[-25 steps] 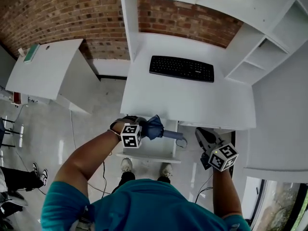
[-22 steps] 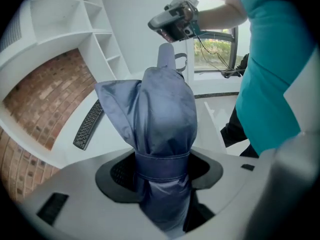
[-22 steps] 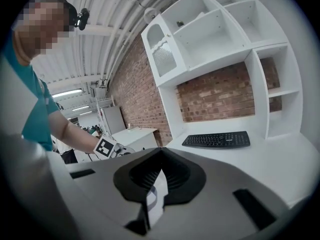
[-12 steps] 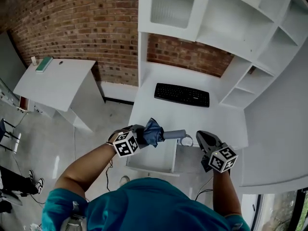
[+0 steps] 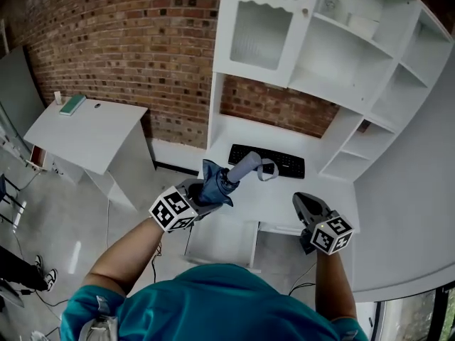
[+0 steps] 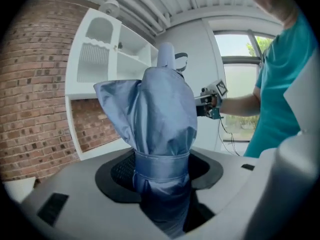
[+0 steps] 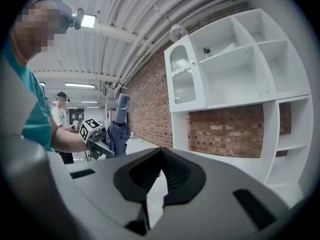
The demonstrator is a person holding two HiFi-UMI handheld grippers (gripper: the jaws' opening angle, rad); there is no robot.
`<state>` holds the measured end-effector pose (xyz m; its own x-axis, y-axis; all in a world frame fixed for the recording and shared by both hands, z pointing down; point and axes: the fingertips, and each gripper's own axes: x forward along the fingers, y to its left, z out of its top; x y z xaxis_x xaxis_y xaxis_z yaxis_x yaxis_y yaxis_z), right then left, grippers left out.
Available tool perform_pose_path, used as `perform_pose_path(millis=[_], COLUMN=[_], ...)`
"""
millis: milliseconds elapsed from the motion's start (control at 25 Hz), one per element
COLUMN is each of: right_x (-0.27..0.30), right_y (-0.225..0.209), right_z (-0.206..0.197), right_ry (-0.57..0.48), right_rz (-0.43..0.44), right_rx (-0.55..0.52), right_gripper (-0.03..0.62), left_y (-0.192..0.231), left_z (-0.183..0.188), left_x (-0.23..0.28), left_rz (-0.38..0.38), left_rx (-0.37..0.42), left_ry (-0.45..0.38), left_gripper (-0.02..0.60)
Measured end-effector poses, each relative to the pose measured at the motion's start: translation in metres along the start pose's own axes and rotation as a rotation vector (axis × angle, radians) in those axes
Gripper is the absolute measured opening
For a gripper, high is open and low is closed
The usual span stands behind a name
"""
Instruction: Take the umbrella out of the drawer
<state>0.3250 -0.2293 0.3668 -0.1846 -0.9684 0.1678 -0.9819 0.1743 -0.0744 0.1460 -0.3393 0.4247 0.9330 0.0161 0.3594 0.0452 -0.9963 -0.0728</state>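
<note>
Standing at the far left, a white slanted-top table [image 5: 85, 130] carries a small flat green object [image 5: 72, 104] near its far edge, with a red brick wall [image 5: 128, 41] behind it. Right of that, the left gripper [image 5: 201, 192] is held in the air over the near left corner of the white desk [image 5: 284, 199]. Its jaws stand wide apart yet press on the folded blue fabric umbrella [image 5: 217, 183], clamping the gathered cloth right at the band that wraps it. The umbrella is wholly out of the open white drawer [image 5: 220, 241], which juts out below the desk's near edge. The umbrella is tilted, with its loose fabric end by the gripper and its grey cylindrical handle [image 5: 245, 166] pointing far and to the right, where a thin wrist loop [image 5: 269, 169] curls from the tip. Beyond the handle, a black computer keyboard [image 5: 288, 165] lies flat at the far side of the desk, close to the brick back panel. Above it rises a white shelf unit [image 5: 341, 62], with a cupboard door with a ribbed pane [image 5: 259, 30] on its left and open compartments to the right. Furthest right, the right gripper [image 5: 304, 206] hovers over the desk's near right part, well apart from the umbrella. Its jaws are closed tip to tip and grip nothing.
</note>
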Motion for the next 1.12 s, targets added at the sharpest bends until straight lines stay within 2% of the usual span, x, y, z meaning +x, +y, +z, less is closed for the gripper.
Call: perform_pose_path(millis=[280,480,840,1120], right_x=[0.007,0.013,0.019,0.023], right_y=[0.002,0.001,-0.004,-0.011], right_z=[0.02,0.038,0.068,0.08], right_ry=[-0.004,-0.022,-0.037,-0.047], right_rz=[0.006,0.001,-0.027,-0.051], right_rx=[-0.031,-0.034,-0.033,-0.027], right_gripper=[0.022,0.021,0.021,0.021], left_y=[0.013,0.022,0.034,0.043], left_z=[0.054,0.087,0.116,0.136], left_x=[-0.027,-0.042,-0.059,-0.074], left_rz=[0.004,-0.047,-0.074,-0.09], left_rx=[-0.117,-0.231,-0.345,-0.391], left_ry=[-0.182,-0.311,-0.406,-0.471], left_gripper=[0.258,0.258,0.259,0.259])
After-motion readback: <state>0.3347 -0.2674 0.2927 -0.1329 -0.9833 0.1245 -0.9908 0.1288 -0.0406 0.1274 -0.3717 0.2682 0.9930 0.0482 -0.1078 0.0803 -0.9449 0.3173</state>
